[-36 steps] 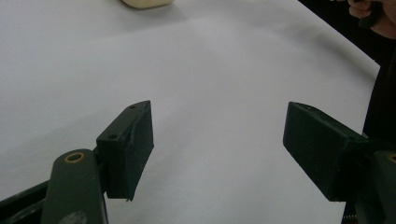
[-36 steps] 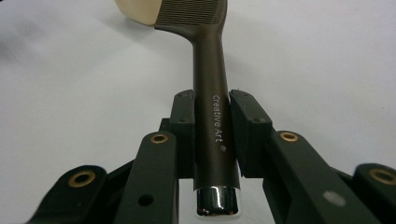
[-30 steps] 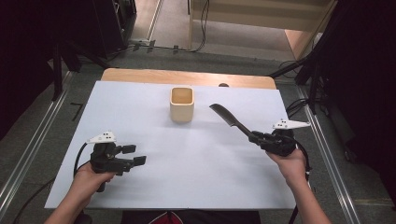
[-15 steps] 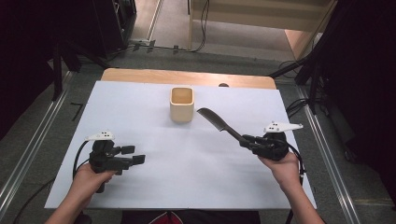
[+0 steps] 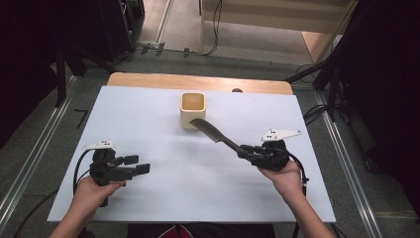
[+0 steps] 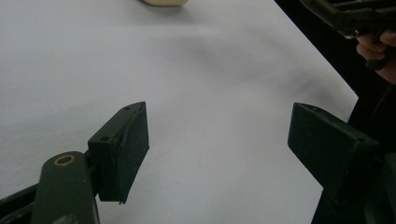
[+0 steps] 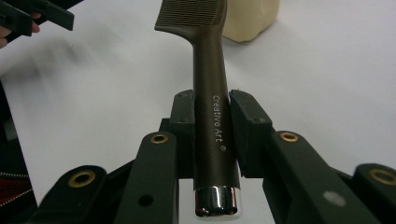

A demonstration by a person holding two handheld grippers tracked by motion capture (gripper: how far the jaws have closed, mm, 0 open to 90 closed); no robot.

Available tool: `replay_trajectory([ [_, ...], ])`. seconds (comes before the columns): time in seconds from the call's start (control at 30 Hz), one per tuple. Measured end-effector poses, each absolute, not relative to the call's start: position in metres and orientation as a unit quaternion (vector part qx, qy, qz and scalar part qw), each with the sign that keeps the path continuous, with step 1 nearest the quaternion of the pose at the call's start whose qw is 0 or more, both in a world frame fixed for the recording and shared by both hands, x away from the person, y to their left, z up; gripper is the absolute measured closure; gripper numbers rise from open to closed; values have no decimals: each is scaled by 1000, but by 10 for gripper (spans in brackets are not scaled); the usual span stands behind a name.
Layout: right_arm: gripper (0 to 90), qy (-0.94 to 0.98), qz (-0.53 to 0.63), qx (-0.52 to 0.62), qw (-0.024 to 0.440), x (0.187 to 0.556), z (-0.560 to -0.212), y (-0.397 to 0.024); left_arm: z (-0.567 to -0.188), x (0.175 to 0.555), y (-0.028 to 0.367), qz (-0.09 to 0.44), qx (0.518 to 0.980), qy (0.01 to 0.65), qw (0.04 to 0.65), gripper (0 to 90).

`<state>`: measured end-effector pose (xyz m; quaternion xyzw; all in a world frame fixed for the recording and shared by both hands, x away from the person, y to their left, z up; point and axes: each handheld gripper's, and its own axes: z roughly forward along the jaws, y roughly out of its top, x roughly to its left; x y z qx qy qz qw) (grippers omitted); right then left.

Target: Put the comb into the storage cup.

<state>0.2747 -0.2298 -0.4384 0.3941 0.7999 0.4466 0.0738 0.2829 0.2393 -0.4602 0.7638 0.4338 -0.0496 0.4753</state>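
Carrying comb (image 5: 213,133) toward wooden cup (image 5: 192,109), right claw (image 5: 246,150) clamped on its handle; comb head now at cup's rim vs earlier. Left claw (image 5: 137,165) just opened, empty, over worktop (image 5: 148,124).

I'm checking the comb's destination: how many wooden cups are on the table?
1. The wooden cup stands at the far middle of the white table, just beyond the comb tip. Nothing suggests another is hidden.
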Motion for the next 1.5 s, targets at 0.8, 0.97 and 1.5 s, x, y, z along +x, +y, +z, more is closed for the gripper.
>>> replay_trajectory([
  [0.8,703,806,458,368,70,281,-436,-174,-454,273,242,-26,754,450,477,218],
  [0.97,703,803,455,377,77,284,-437,-159,-454,273,239,-30,755,453,474,218],
  [1.5,702,791,466,379,114,295,-436,-107,-440,282,228,-37,741,469,479,215],
])
